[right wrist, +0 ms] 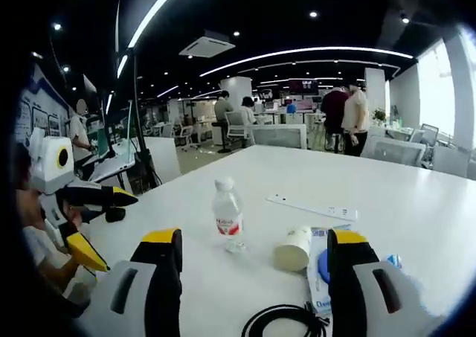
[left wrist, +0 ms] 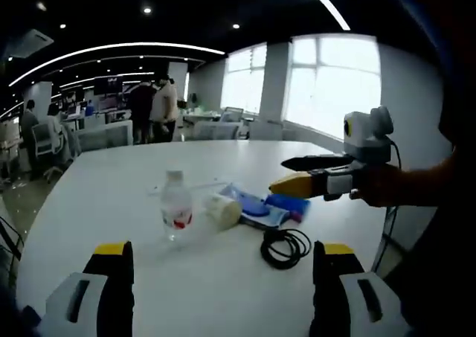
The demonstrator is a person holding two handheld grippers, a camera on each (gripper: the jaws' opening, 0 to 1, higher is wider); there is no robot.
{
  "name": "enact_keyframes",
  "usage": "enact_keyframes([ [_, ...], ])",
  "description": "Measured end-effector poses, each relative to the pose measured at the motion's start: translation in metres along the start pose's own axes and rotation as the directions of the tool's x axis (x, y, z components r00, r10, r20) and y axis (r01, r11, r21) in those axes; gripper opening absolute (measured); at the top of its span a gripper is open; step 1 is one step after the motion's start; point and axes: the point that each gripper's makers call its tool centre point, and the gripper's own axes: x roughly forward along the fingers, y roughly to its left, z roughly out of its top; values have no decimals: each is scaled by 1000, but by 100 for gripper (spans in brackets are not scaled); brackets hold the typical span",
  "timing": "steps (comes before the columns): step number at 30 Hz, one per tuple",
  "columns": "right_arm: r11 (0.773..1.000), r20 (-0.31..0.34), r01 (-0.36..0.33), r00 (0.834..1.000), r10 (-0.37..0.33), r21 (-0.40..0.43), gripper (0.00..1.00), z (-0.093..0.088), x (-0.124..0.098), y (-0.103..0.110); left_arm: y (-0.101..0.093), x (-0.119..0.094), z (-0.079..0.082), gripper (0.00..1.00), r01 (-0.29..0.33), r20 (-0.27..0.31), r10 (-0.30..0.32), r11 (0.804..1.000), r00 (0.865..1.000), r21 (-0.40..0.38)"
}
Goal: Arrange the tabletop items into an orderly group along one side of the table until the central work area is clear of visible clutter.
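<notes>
Tabletop [left wrist: 111,196]: white, rounded, with the items lying loose near its middle; I count five.
Water bottle [left wrist: 176,205]: clear, white cap, red label, standing upright, at the left of the group in the left gripper view.
Paper cup [left wrist: 223,210]: pale, lying on its side just right of the water bottle, touching the blue packet.
Blue packet [left wrist: 262,207]: flat, blue and white, right of the paper cup.
Black cable [left wrist: 285,248]: coiled, nearest to me, just in front of the blue packet.
White strip [right wrist: 312,207]: long and flat, lying beyond the bottle in the right gripper view; I cannot tell what it is.
Left gripper [left wrist: 223,292]: fingers spread wide, grasping nothing, aimed at the gap between bottle and cable.
Right gripper [left wrist: 301,175]: seen from the side in the left gripper view, fingers parted, empty, poised above the blue packet.
Step in hand, my judgement: first pick not yet made; the clutter sits central.
Handling advice: I would take the upright bottle by its body, squarely and low, lifting rather than dragging; the cup may roll, so close on it across its width.
</notes>
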Motion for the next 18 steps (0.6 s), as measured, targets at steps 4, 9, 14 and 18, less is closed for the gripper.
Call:
enact_keyframes([
  [4,1000,9,11,1000,-11,3,86,-4,-18,-17,4,4,2,100,-6,0,6,1000,1000,4],
  [9,998,8,45,999,-45,52,91,-12,-40,-42,3,16,7,100,-23,3,23,1000,1000,2],
  [14,994,-13,80,997,-79,70,96,-26,-60,-60,7,26,12,100,-68,13,68,998,998,-9],
  [18,992,-48,105,994,-102,65,98,-45,-81,-72,15,36,15,100,-123,6,123,992,992,-23],
])
